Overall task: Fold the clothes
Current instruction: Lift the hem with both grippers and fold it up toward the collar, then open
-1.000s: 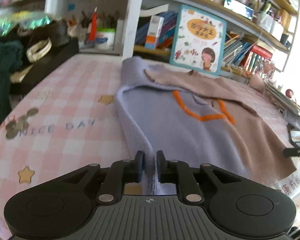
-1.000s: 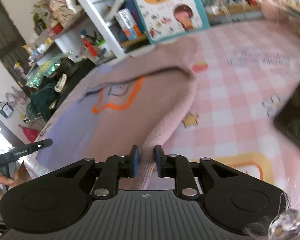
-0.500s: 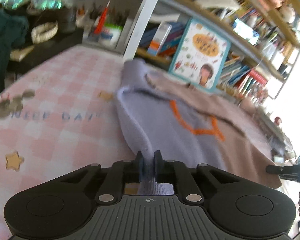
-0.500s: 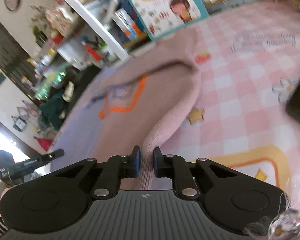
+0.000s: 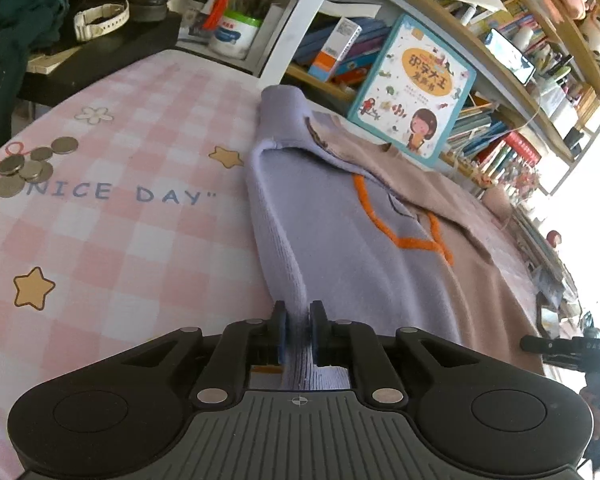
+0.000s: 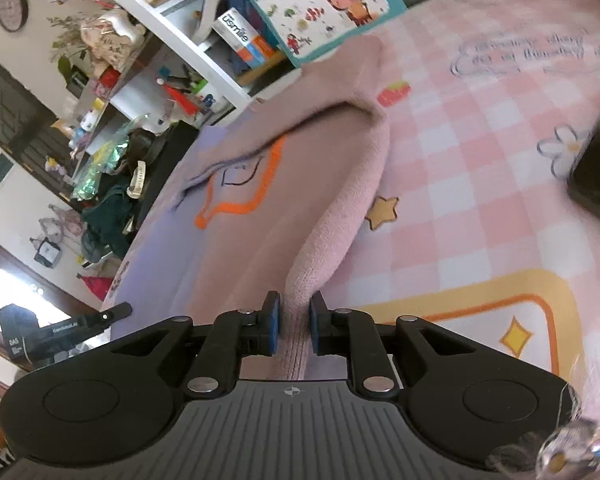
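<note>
The sweater [image 5: 340,240] lies spread on the pink checked tablecloth [image 5: 120,240], lavender on its left half, dusty pink-brown on its right, with an orange stitched outline [image 5: 404,240] across the chest.

Left wrist view: the left gripper [image 5: 298,320] grips the lavender side edge of the sweater; the knit is bunched into a ridge running from between the pads toward 12 o'clock. The jaws are opening slightly, yet the fabric fills the gap and both pads touch it. Coins [image 5: 28,168] sit on the cloth at 10 o'clock, above the printed "NICE DAY" lettering [image 5: 112,192]. A picture book [image 5: 412,88] leans against the bookshelf [image 5: 500,60] at 1 o'clock, just beyond the sweater's collar end. The other gripper's tip shows at the 3 o'clock edge.

Right wrist view: the right gripper [image 6: 293,316] holds the pink side edge of the sweater [image 6: 260,232], rolled into a thick fold rising toward 12 o'clock. Its jaws are opening; the fold sits between them, and the pads appear to press it, though contact on the left pad is hard to confirm. A dark flat object [image 6: 596,168], blurred, rests on the cloth at 3 o'clock. The picture book [image 6: 308,0] stands at 12 o'clock; a wall clock [image 6: 11,6] hangs at 10 o'clock.
</note>
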Motion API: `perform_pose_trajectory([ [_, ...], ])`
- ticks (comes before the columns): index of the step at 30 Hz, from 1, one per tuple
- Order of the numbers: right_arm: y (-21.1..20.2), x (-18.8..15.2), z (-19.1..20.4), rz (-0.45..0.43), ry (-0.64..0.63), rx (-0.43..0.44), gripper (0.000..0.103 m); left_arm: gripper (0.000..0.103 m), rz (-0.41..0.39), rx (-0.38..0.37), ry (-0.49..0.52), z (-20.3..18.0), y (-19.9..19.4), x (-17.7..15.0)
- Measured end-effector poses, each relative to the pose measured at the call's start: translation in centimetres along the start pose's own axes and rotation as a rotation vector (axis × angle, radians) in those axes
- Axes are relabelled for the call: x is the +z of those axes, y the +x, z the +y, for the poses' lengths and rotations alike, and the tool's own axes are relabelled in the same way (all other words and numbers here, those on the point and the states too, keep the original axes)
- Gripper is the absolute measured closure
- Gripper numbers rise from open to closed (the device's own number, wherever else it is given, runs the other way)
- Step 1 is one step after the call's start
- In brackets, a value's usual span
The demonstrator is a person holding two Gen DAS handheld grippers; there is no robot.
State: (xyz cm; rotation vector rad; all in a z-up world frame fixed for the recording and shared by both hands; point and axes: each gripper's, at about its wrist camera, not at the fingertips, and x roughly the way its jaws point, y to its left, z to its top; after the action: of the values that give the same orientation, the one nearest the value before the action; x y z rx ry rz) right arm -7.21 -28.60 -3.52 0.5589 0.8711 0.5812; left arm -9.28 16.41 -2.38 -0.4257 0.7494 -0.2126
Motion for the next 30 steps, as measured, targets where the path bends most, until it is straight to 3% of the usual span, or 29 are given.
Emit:
perform_pose_trajectory([
  [3,-0.1,-0.2,-0.1,-0.005,0.010,0.026,0.075,0.092,0.001,-0.015,-0.007,0.2,0.1,0.0],
  [4,-0.1,-0.2,0.0,-0.005,0.005,0.025,0.076,0.093,0.000,-0.021,-0.010,0.4,0.1,0.0],
  [6,-0.2,-0.4,0.1,-0.003,-0.007,0.017,0.091,0.095,-0.002,-0.031,-0.018,0.7,0.1,0.0],
  [14,-1.5,-1.6,-0.3,0.000,-0.001,0.012,0.092,0.098,0.000,-0.071,-0.053,1.1,-1.1,-1.2],
  [25,-4.1,-4.0,-0.4,0.041,0.023,0.042,0.092,0.098,0.018,-0.164,-0.196,2.5,-3.5,-4.0],
  [30,-3.8,-2.6,-0.8,-0.006,0.098,0.197,0.092,0.098,-0.075,-0.302,-0.300,3.2,-3.4,-2.7],
])
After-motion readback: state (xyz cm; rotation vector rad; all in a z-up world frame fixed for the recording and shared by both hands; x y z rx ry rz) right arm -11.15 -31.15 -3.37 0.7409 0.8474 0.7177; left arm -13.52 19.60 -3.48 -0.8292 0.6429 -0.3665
